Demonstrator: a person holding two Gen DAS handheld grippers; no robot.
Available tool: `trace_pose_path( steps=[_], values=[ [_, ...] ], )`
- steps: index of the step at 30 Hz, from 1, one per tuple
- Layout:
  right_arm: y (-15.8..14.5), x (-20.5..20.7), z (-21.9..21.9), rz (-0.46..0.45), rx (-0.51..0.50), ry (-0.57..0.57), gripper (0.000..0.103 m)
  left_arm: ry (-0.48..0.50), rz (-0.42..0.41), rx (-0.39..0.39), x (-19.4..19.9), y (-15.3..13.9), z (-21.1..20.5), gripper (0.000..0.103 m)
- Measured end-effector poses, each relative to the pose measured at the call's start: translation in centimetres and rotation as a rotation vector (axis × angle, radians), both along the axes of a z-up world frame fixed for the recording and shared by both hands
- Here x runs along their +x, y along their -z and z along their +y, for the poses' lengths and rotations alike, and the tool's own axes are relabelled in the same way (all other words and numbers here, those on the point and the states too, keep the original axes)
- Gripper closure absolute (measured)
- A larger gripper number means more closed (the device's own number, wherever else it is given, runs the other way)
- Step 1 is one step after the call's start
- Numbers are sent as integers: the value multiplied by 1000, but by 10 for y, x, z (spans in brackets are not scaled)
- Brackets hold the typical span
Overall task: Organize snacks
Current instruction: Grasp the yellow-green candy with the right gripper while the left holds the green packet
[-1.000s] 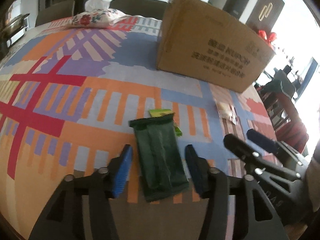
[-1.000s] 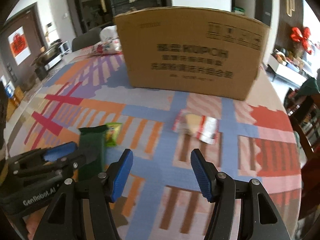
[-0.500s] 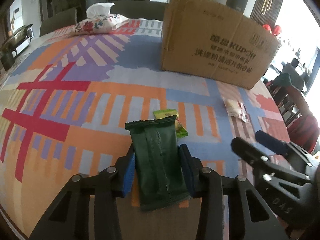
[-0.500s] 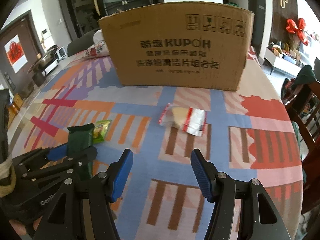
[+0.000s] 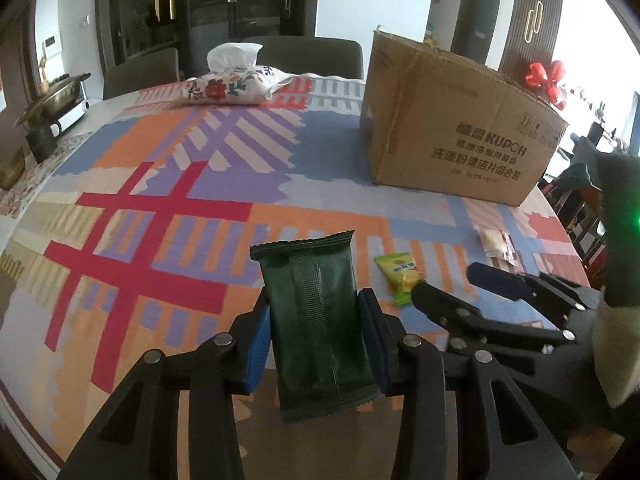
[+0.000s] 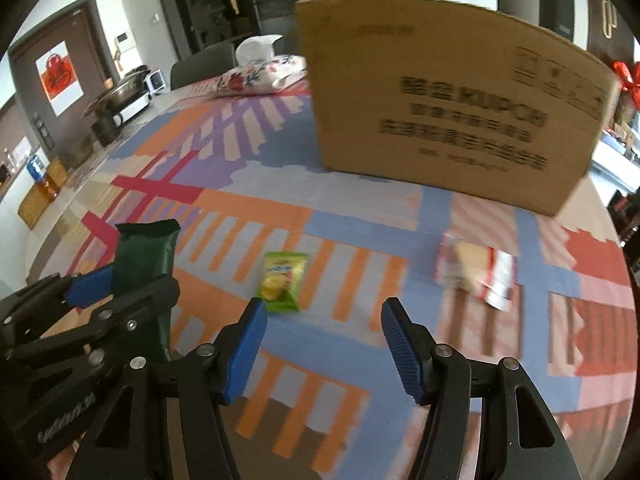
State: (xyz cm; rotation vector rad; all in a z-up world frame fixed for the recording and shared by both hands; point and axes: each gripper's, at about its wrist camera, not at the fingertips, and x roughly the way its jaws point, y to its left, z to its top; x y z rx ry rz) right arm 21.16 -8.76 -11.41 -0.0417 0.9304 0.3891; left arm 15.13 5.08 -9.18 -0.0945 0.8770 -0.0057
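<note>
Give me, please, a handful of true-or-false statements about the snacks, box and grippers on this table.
1. The left gripper holds the dark green packet. True.
2. The right gripper holds the small green snack. False: its jaws are open and empty; the snack lies on the tablecloth ahead of them.
3. The cardboard box stands on the table. True.
4. The red-and-white packet is inside the box. False: it lies on the cloth in front of it.
5. The tissue pouch is floral. True.
</note>
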Motion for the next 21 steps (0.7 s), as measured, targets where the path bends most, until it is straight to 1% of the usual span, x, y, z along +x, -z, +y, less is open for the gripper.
trace_pose_path(
  steps=[3, 6, 9, 14, 18, 21],
  values=[
    [0, 5, 10, -7, 0, -11, 45, -16, 11, -21, 1, 3, 7, 62],
    [2, 14, 22, -2, -18, -26, 51, -24, 16, -33, 2, 5, 12, 62],
    [6, 20, 30, 8, -35, -32, 59, -30, 16, -29, 3, 6, 14, 62],
    [11, 22, 36, 18, -63, -34, 62, -31, 39, -58, 8, 12, 18, 62],
    [12, 21, 37, 5, -89, -37, 74, -25, 39, -57, 8, 13, 16, 62],
    [11, 21, 34, 4, -74, -39, 75, -21, 33, -50, 8, 10, 13, 62]
  ],
)
